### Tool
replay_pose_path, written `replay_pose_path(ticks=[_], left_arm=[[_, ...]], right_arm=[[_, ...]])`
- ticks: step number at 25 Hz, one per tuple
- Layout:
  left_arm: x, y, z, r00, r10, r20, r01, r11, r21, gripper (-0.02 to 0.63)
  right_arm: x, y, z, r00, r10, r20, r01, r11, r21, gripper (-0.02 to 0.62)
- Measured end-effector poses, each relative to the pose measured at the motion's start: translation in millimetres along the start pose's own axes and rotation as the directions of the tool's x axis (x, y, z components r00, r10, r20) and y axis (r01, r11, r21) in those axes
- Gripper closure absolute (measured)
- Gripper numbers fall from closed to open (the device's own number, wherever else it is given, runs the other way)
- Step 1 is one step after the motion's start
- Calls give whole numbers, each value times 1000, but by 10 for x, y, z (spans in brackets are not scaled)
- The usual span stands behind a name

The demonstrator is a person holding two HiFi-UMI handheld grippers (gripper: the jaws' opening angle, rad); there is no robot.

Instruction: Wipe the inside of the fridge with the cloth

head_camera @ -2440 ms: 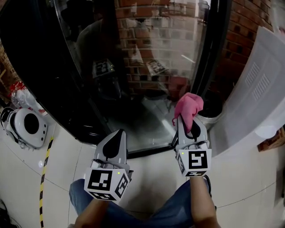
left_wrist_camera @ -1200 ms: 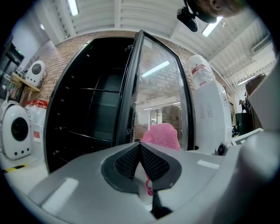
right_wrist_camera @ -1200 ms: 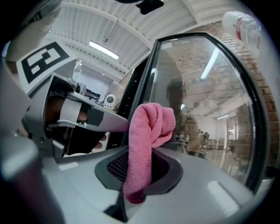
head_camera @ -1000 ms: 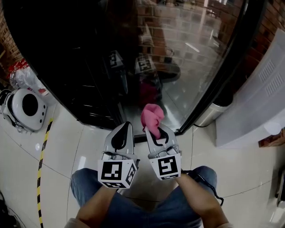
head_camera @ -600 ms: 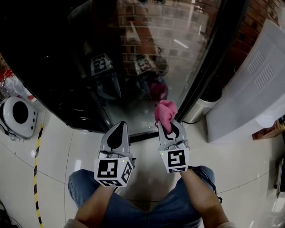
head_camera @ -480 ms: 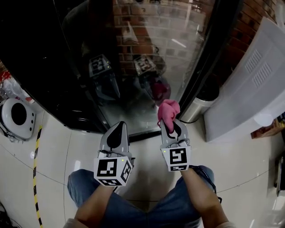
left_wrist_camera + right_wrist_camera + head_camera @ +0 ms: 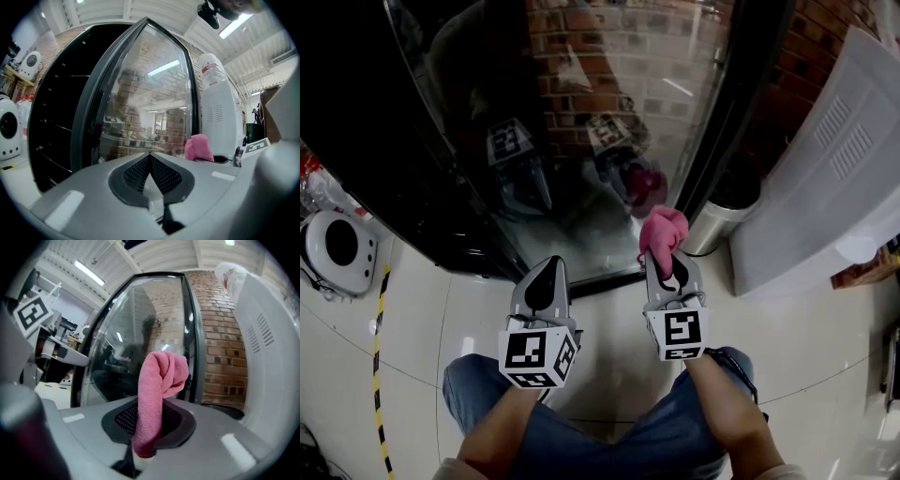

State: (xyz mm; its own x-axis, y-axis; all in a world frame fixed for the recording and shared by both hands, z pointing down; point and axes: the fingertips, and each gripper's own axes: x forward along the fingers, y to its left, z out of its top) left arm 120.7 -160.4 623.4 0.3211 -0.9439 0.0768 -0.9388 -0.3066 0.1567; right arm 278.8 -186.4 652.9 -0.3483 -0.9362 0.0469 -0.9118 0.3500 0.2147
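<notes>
cloth pinched upright in right hand-held gripper

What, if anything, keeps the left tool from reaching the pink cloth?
Probably nothing, so yes: the pink cloth sticks up from the shut right tool, and the gap to the left tool looks free. The left jaws are shut, though.
</notes>
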Motion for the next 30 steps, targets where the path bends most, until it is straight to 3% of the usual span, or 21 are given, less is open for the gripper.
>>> replay_pose_path(ticks=[4, 8, 11, 16, 22, 30], left_arm=[[-53, 87, 11, 1000, 25, 8, -25, 1000, -1, 597], [-152, 235, 2, 997, 69, 15, -69, 998, -1, 597], [-233, 378, -27, 993, 113, 30, -113, 994, 1, 597], [-365, 641, -201, 983, 184, 7, -184, 983, 22, 597], [-540, 886, -158, 976, 218, 8, -218, 976, 4, 597], [-423, 819, -284, 984, 175, -33, -176, 984, -3, 597]], right_arm=[[-73, 548, 355, 983, 160, 92, -154, 985, -71, 537], [-90, 1226, 233, 947, 320, 16, -317, 944, -90, 537], [-62, 1649, 62, 924, 382, -8, -382, 924, -21, 537], [100, 2064, -398, 912, 401, -92, -400, 916, 32, 537], [260, 2367, -711, 898, 403, -177, -402, 915, 46, 537], [287, 2195, -920, 909, 344, -236, -351, 936, 13, 537]])
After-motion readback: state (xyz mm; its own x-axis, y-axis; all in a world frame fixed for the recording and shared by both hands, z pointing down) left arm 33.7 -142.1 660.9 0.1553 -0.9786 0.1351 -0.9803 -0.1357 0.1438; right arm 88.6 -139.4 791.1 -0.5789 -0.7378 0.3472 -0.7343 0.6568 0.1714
